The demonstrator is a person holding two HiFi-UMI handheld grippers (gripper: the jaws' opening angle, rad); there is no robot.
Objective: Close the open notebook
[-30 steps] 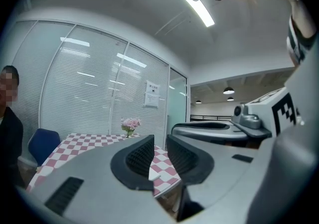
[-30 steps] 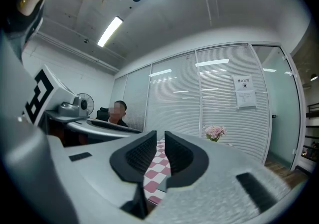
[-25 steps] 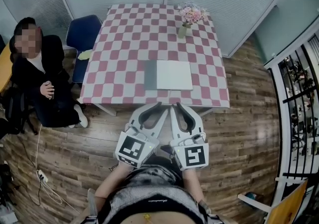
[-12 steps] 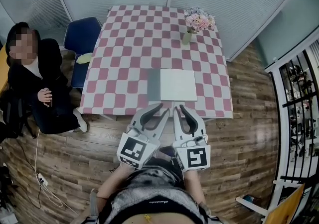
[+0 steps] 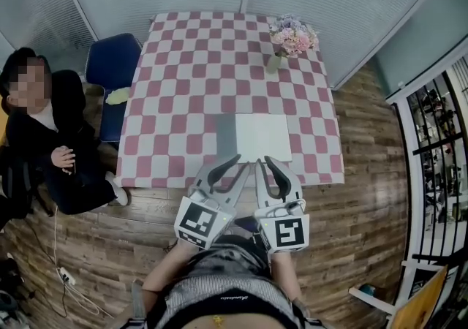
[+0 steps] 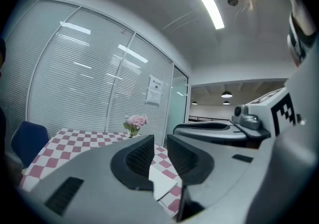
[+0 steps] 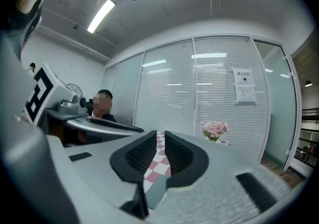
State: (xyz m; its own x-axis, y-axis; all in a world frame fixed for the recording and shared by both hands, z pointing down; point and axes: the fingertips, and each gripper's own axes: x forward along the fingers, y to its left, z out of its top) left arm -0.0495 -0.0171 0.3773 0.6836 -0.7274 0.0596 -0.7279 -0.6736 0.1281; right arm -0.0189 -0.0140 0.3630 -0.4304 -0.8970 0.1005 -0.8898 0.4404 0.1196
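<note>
**Flat notebook, narrow jaws: a push may be sliding it instead of closing it**

The open notebook [image 5: 262, 134] is lying flat on the pink-and-white checked table [image 5: 183, 79], close to the near edge and a little right of centre. A broad white page is facing up, and a narrow grey strip is running along its left side; whether that strip is a cover or the other leaf I cannot tell. Nothing is standing up from it to catch.

Just short of it, at the table's near edge, the left gripper [image 5: 238, 167] and the right gripper [image 5: 262, 165] are hovering side by side. Each is showing only a narrow gap between its jaws, with nothing in it.

As I judge it, the main risk is a jaw tip nudging the thin edge and sliding the whole notebook across the cloth, or creasing a single page rather than turning the cover. Choosing the wrong side is also possible, since the spine is not showing clearly. The vase of pink flowers [image 5: 291, 41] is standing well apart at the far right, so it is hardly in danger.
</note>
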